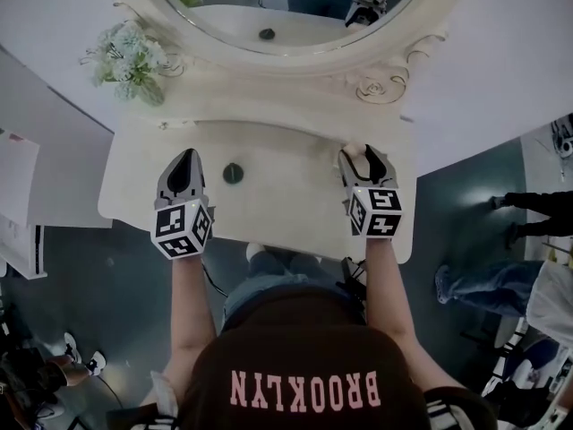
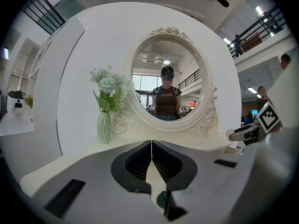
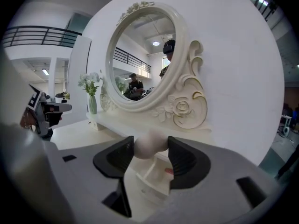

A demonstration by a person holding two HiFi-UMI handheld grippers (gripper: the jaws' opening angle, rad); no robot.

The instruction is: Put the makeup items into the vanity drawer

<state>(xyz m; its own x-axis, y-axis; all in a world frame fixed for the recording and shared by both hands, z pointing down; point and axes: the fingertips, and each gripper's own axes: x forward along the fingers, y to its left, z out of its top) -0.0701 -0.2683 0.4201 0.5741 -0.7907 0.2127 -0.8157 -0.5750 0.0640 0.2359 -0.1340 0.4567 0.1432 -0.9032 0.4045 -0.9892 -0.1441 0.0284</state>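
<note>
**Cream vanity, a puff in the right jaws**

Cream paint covers the vanity (image 1: 295,218), seen from above as a person stands at its near edge with a gripper in each hand. At far left on the back ledge stands a pale green vase (image 1: 134,61) of white and green flowers, just beside the mirror frame. The left gripper (image 1: 185,164) hovers over the left part of the tabletop with its jaws brought fully together and nothing between them; its own view shows the pads meeting along one thin line. Just to its right a small dark green disc (image 1: 234,173) sits on the top, midway between the two grippers; whether it is a knob or a loose item cannot be told.

Behind, the oval mirror (image 1: 286,12) in its carved rose frame reflects the person and both marker cubes. At the right side of the top, the right gripper (image 1: 363,159) has its jaws set wide, with both pads pressed on a pale, rounded puff (image 3: 150,146) held above the surface, close to the frame's scrollwork. Below those jaws, the right gripper view shows what looks like a small drawer (image 3: 152,183) standing open, with a pink item (image 3: 168,171) lying in it; the puff is above that drawer, not in it.
</note>
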